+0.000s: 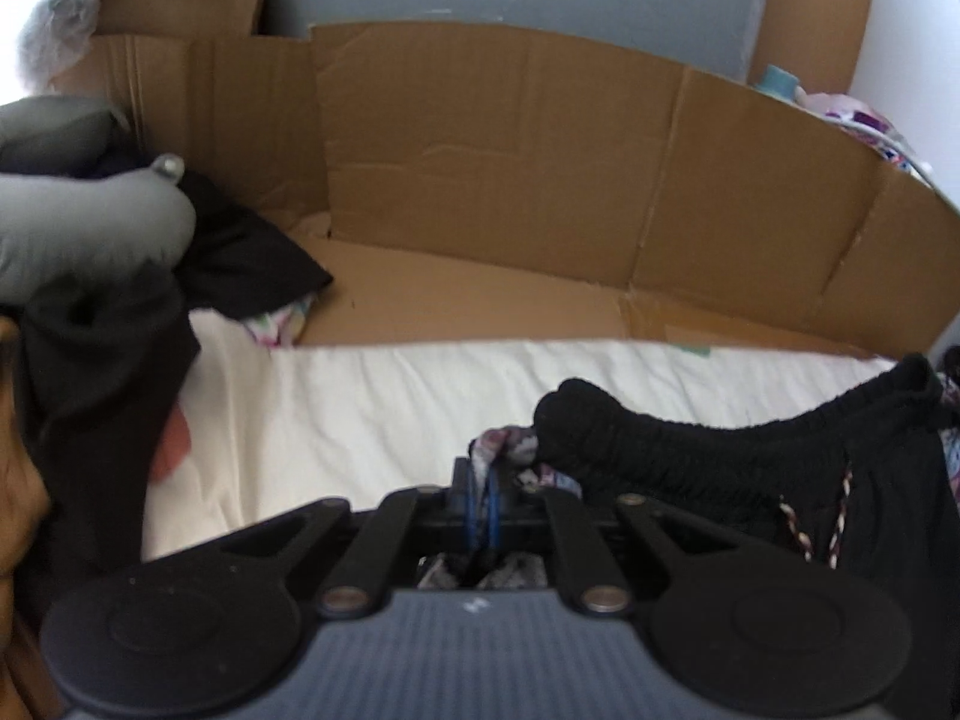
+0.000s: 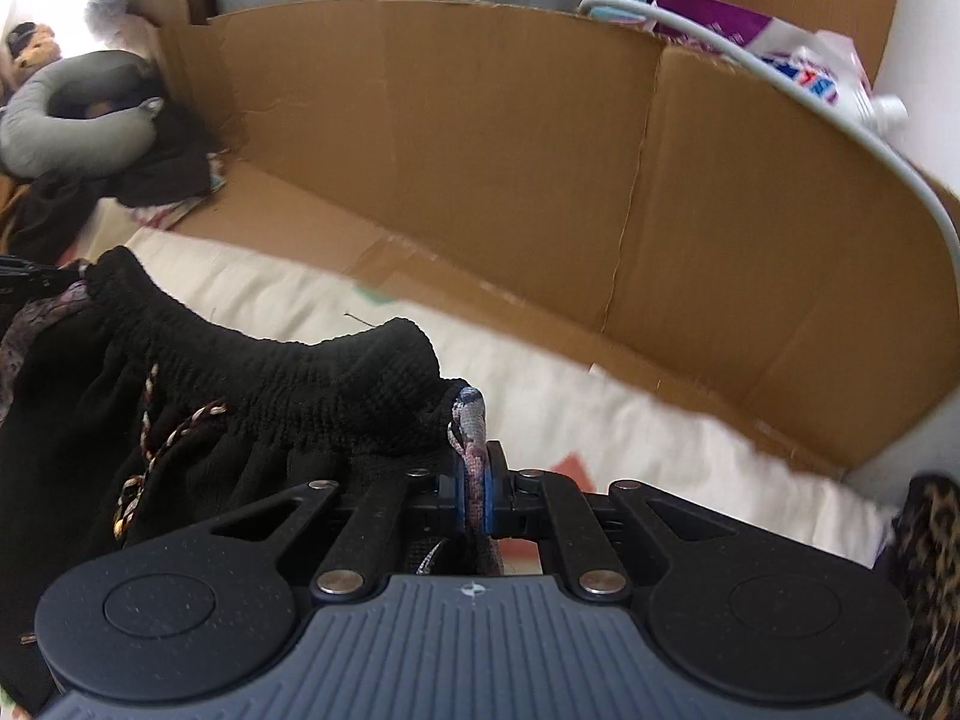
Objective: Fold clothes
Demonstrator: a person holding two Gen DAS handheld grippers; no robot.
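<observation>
1. My left gripper [image 1: 486, 510] has its fingers pressed together on a patterned corner of the black garment [image 1: 780, 456], low in the middle of the left wrist view; the blue pads pinch the cloth between them.
2. My right gripper [image 2: 474, 492] is likewise clamped on a patterned strip of the same garment, at the lower centre of the right wrist view.
3. The garment's gathered elastic waistband [image 2: 312, 372] stretches between my two grips, sagging a little in the middle. A braided drawstring [image 2: 162, 438] hangs from it at the left of the right wrist view.
4. Below the garment lies a cream bedsheet [image 1: 372, 408], across the middle of the left wrist view.
5. Beyond the sheet stands a flattened cardboard wall [image 1: 540, 168], filling the upper middle of both views.
6. At the left edge of the left wrist view sits a grey neck pillow [image 1: 90, 222] on a heap of dark clothes [image 1: 240, 252].
7. In the upper right of the right wrist view, a white cable [image 2: 840, 114] curves over the cardboard, beside a colourful plastic pouch [image 2: 804, 72].
8. A leopard-print cloth [image 2: 930, 570] shows at the lower right edge of the right wrist view.
</observation>
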